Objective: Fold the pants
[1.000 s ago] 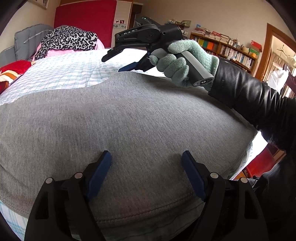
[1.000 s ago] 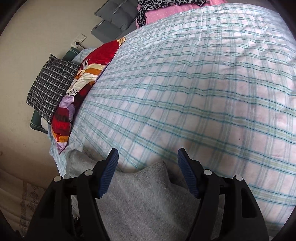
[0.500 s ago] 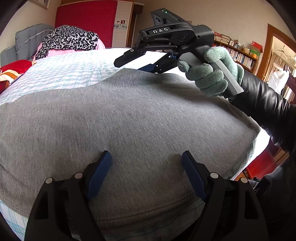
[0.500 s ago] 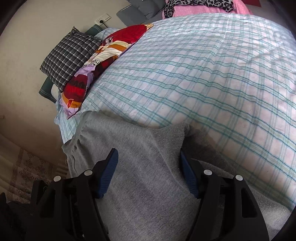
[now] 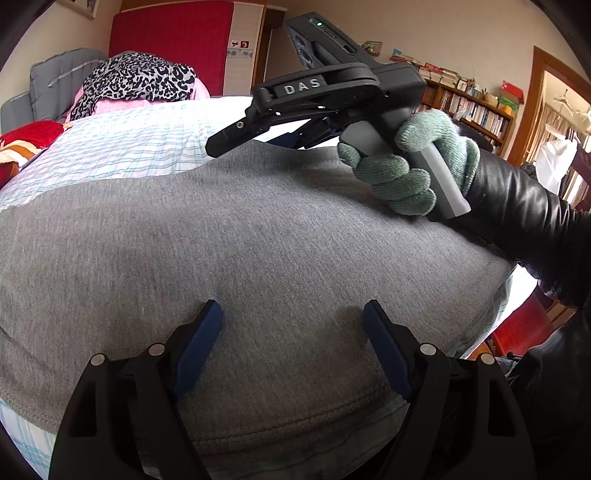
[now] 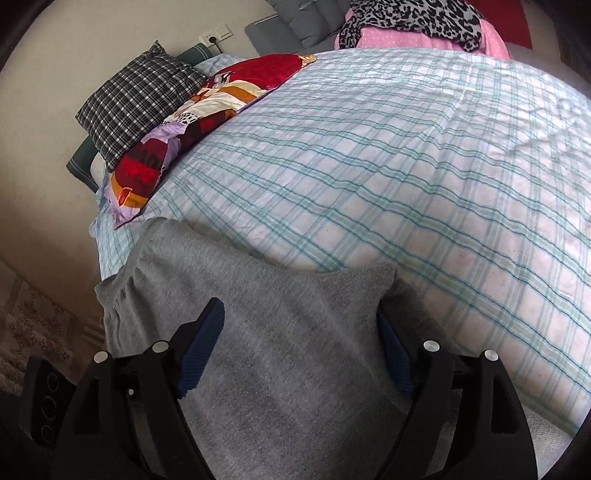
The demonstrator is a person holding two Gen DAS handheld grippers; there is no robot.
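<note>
Two views. Left wrist view: grey knit pants (image 5: 236, 236) lie spread flat across the checked bedsheet (image 5: 122, 144), a stitched hem running along the 6 o'clock edge. Left gripper (image 5: 291, 325) hangs over the cloth with blue ribbed pads wide apart, nothing pinched. At 1 o'clock a green knit glove (image 5: 406, 166) with a black leather sleeve (image 5: 524, 218) holds the right gripper (image 5: 236, 138) low over the far edge of the pants.

Right wrist view: right gripper (image 6: 299, 332) released, its jaws having just been opening; a folded corner of the pants (image 6: 295, 314) lies between the pads, which do not press it. Gathered waistband at 9 o'clock. Beyond, at 10 o'clock, a black-and-white checked pillow (image 6: 136, 99) and a patchwork quilt (image 6: 192, 122); leopard-print cloth (image 6: 413, 18) at 12 o'clock.
</note>
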